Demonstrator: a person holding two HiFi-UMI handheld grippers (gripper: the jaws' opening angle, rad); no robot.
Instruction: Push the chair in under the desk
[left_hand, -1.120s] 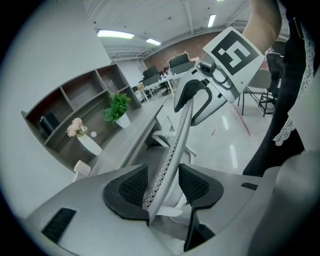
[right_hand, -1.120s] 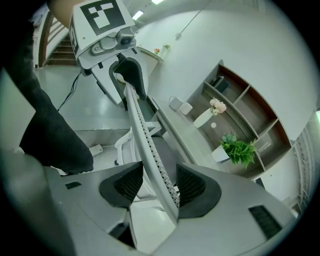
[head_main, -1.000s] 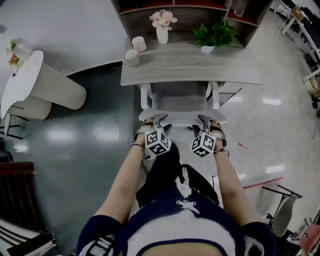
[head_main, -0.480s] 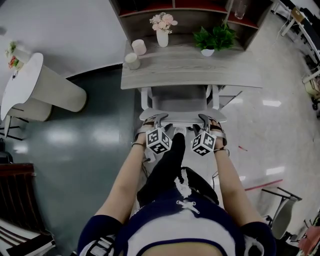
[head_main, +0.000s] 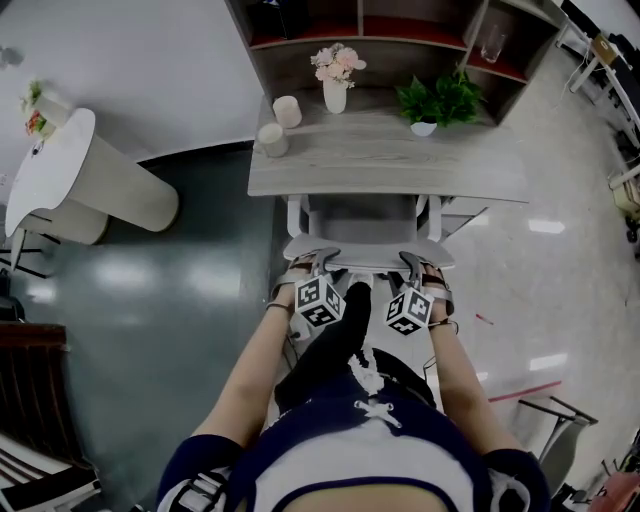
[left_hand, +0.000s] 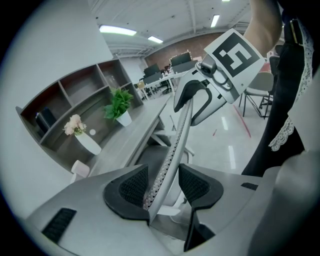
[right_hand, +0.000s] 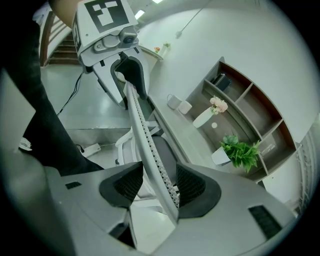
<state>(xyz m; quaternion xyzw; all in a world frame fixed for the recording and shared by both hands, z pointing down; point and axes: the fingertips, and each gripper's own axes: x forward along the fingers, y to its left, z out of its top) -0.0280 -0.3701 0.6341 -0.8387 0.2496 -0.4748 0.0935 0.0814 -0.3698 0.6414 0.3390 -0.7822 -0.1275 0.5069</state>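
The left gripper (head_main: 318, 259) and right gripper (head_main: 412, 262) each straddle, jaws narrowly parted, the back of one white mesh-backed chair (head_main: 362, 214), half under one grey wooden desk (head_main: 400, 160).

One chair (head_main: 360, 215), one desk (head_main: 400, 160), two tools (head_main: 318, 256) (head_main: 411, 260), two cylinders (head_main: 287, 111) (head_main: 271, 139)
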